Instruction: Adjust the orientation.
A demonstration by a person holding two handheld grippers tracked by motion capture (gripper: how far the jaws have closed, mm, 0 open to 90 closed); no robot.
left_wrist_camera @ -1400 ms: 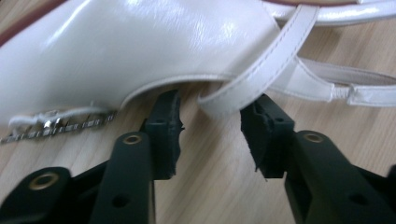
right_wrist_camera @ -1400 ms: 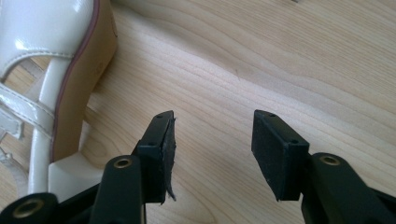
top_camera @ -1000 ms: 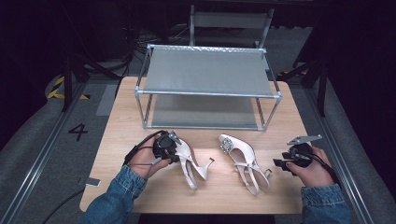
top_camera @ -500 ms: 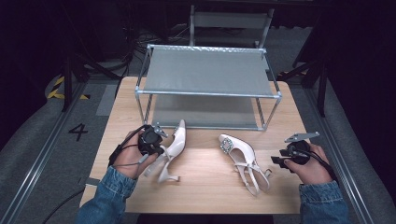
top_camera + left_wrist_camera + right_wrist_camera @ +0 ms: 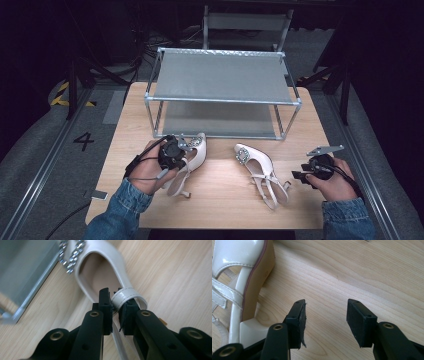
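Left hand-held gripper (image 5: 114, 308) clamps the left shoe (image 5: 192, 152) strap (white, jeweled toe) near the rack (image 5: 222, 95). Right hand-held gripper (image 5: 325, 320) is wide open, empty, beside the right shoe (image 5: 260, 172).

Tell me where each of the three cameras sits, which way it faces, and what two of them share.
High view: above the person's side, facing forward and down on the table and shoe rack; both forearms and hands show.
Left gripper view: rides the left gripper, jaws pinching the left shoe by its strap.
Right gripper view: rides the right gripper, jaws apart over bare wood beside the right shoe.
Shared: high view and left gripper view both show the left shoe's jewelled toe near the rack.
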